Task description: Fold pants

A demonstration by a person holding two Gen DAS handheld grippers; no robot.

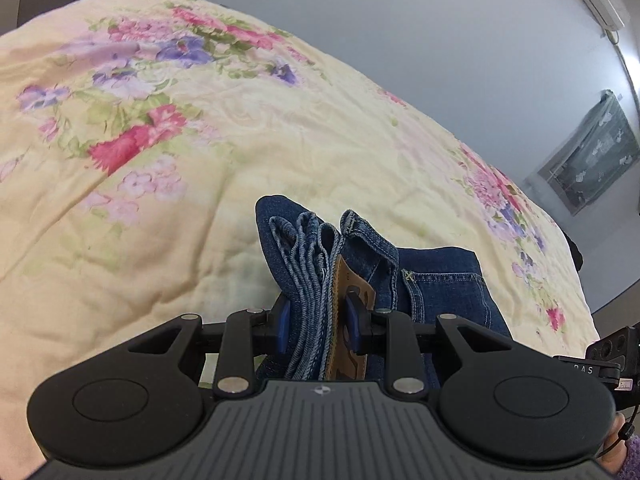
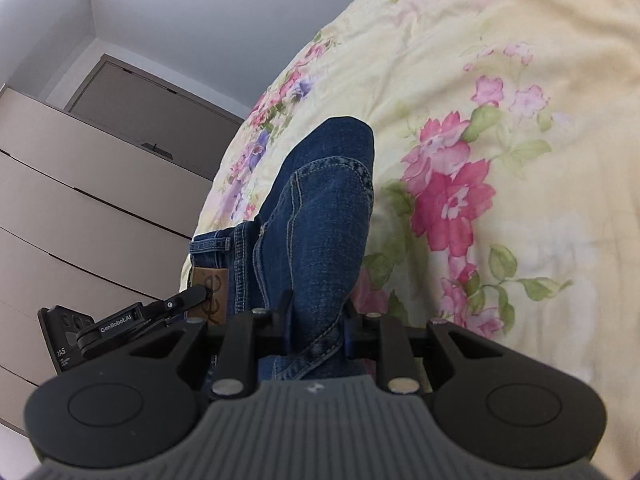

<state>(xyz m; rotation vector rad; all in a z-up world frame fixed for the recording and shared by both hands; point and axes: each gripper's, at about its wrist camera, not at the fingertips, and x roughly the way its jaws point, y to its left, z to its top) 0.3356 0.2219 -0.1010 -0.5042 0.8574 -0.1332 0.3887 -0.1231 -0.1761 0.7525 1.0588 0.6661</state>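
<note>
Jeans, dark blue denim, bunched and held above a floral quilt. Waistband layers with leather patch are clamped by the left gripper; a folded section is clamped by the right gripper. Drawers are seen beside the bed.

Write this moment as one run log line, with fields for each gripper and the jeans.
left gripper: shut on jeans, at brown patch | right gripper: shut on jeans | jeans: bunched, above floral quilt
</note>
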